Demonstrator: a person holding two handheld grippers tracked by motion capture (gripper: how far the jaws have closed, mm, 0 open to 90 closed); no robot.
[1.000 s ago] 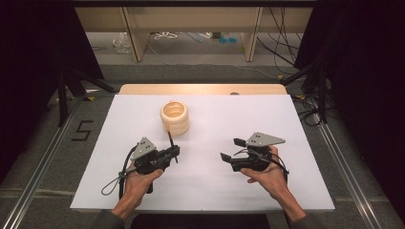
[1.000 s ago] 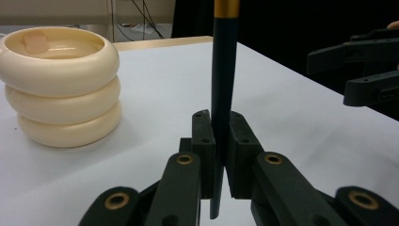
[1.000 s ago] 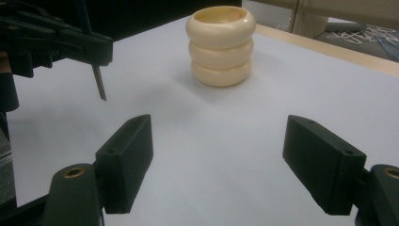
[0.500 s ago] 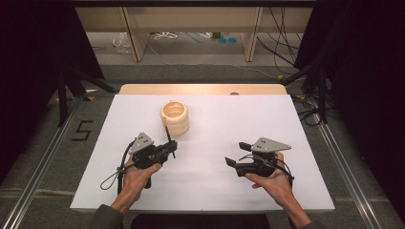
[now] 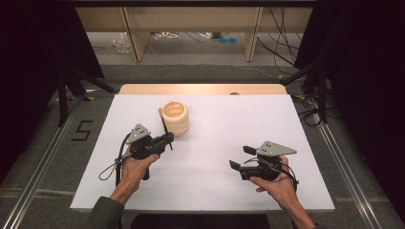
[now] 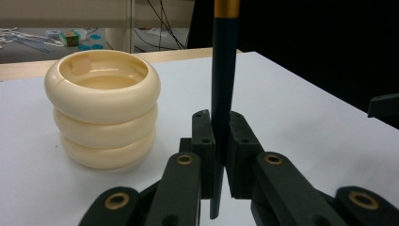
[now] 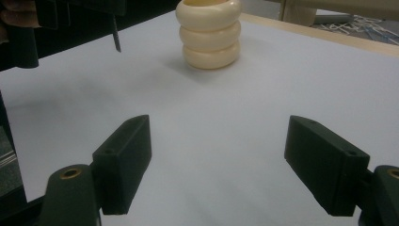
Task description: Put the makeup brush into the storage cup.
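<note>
A cream holder [image 5: 175, 117] shaped like three stacked rings stands on the white table top [image 5: 229, 119], left of centre. My left gripper [image 5: 167, 139] is shut on a thin dark stick [image 5: 163, 123] with a gold band, just in front of the holder. In the left gripper view the stick [image 6: 224, 70] stands upright between the pads, to the right of the holder [image 6: 103, 108] and apart from it. My right gripper [image 5: 241, 157] is open and holds nothing, low over the near right of the table. In the right gripper view the holder [image 7: 210, 33] is far ahead of the wide jaws.
A wooden strip [image 5: 200, 88] runs along the table's far edge, with shelving and cables on the floor beyond. Metal rails [image 5: 45, 162] flank the table. Bare white surface lies between the two grippers and to the right of the holder.
My left hand has carried the stick a little away from the person, closer to the holder. The right hand has hardly shifted and its jaws stay wide.
</note>
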